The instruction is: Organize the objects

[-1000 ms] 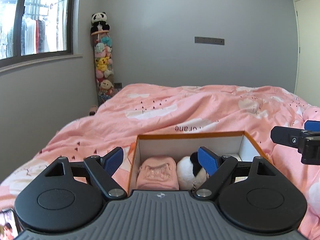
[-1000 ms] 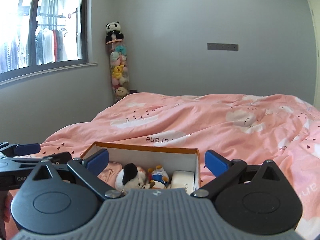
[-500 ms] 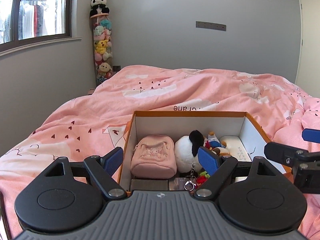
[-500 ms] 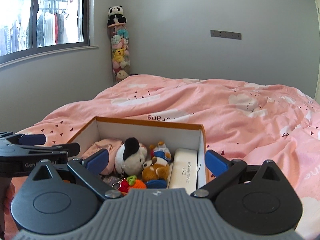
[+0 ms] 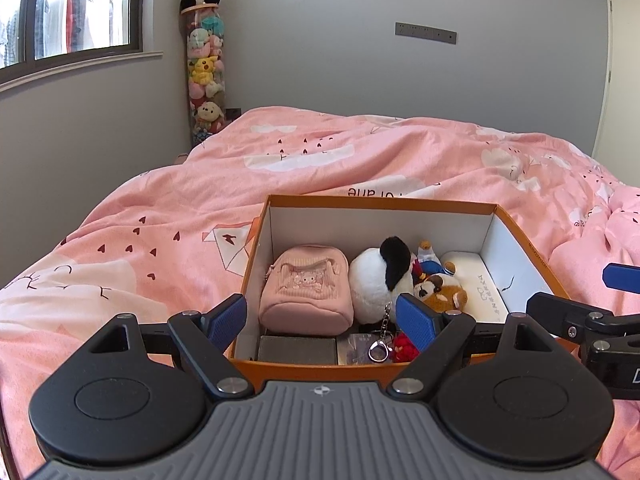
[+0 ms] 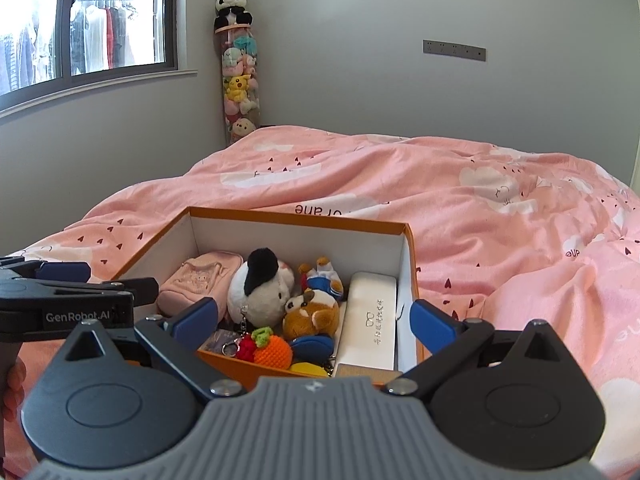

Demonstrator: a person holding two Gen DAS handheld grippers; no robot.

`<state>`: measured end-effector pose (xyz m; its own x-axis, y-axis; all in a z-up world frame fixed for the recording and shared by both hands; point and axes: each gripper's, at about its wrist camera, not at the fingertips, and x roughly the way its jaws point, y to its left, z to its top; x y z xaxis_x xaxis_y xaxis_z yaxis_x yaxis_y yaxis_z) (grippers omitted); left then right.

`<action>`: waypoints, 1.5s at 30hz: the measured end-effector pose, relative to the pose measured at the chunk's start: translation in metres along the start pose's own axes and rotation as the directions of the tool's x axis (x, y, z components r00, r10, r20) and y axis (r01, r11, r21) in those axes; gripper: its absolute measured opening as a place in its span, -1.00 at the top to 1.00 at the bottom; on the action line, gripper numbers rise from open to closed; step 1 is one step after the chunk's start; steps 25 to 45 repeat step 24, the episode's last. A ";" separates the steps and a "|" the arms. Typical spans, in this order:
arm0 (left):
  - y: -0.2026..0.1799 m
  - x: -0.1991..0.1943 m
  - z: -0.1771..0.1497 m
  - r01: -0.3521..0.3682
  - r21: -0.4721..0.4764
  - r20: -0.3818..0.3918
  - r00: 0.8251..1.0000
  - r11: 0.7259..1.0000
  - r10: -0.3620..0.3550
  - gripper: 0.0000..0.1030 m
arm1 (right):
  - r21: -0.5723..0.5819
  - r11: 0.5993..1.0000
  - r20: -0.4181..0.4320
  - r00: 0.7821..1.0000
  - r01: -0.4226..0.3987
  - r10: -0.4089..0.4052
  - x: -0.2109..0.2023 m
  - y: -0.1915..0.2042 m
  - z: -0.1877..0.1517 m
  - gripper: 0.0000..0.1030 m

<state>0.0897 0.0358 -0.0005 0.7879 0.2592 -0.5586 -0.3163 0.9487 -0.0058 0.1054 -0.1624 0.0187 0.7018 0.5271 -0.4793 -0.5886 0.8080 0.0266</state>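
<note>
Orange box [image 5: 524, 240], white inside, packed with plush toys [image 5: 380, 280]

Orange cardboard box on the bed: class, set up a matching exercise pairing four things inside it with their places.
Things:
1. pink fabric pouch
2. white glasses case
3. orange crocheted fruit
4. black-and-white round plush

Places:
a. along the right wall
b. at the left wall
c. near the front edge
d. in the middle, beside the pouch

Pairs: 1-b, 2-a, 3-c, 4-d

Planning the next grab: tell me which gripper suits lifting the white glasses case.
Right. The white glasses case lies by the orange box's right wall, just ahead of the open right gripper.
</note>
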 end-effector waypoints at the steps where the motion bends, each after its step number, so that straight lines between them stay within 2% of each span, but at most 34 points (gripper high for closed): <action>1: 0.000 0.000 0.000 0.002 -0.001 -0.003 1.000 1.000 -0.002 -0.91 | 0.001 1.000 -0.003 1.000 0.000 0.000 0.000 0.000 0.000 -0.98; 45: -0.001 0.000 -0.001 0.014 0.012 -0.019 1.000 1.000 -0.014 -0.91 | 0.014 1.000 -0.028 1.000 0.000 0.000 0.002 -0.001 -0.004 -0.98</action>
